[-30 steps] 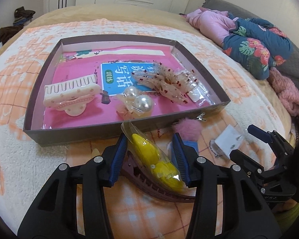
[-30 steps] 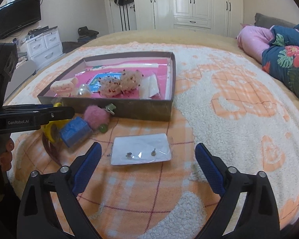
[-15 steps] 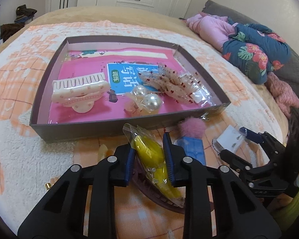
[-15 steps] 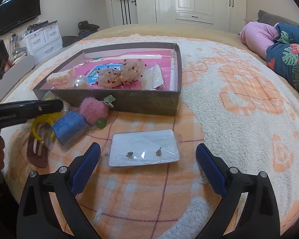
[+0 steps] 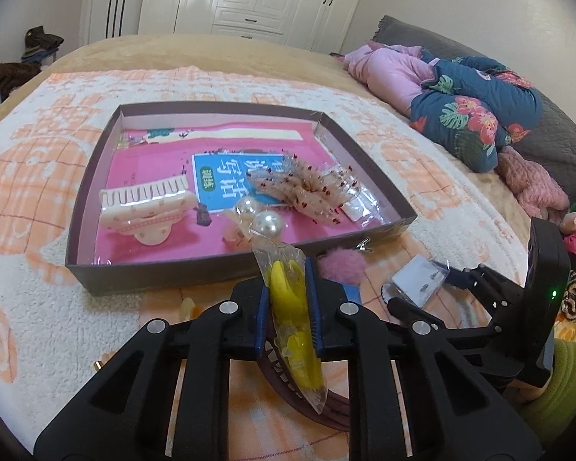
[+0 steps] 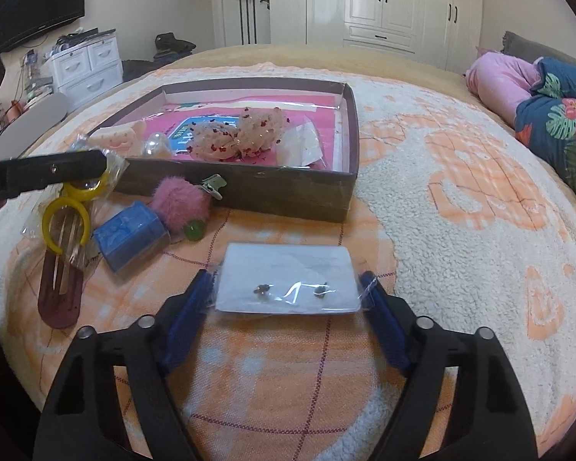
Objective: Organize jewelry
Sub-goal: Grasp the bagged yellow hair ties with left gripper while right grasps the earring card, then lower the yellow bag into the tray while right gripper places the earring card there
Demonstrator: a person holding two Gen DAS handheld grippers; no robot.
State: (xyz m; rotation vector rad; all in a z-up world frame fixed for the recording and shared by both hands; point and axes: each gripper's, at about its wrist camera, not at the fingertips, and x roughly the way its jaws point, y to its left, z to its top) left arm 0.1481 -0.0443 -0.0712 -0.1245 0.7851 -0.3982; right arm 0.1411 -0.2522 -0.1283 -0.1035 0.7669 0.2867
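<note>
My left gripper (image 5: 287, 299) has now clamped and lifted the yellow clip packet (image 5: 293, 319) toward the box (image 5: 226, 269), while my right gripper (image 6: 287, 299) fingers, closing in, sit unclenched around the earring card (image 6: 288, 278).

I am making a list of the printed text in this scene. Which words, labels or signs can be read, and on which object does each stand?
"写话": large white characters, seen upside down, on the blue label of the pink booklet lining the box.
"训练": on the green oval of that label.
"...OOLAI": partly cut off, on the side of the left gripper.
Smaller print along the booklet's far edge is too blurred to read.
</note>
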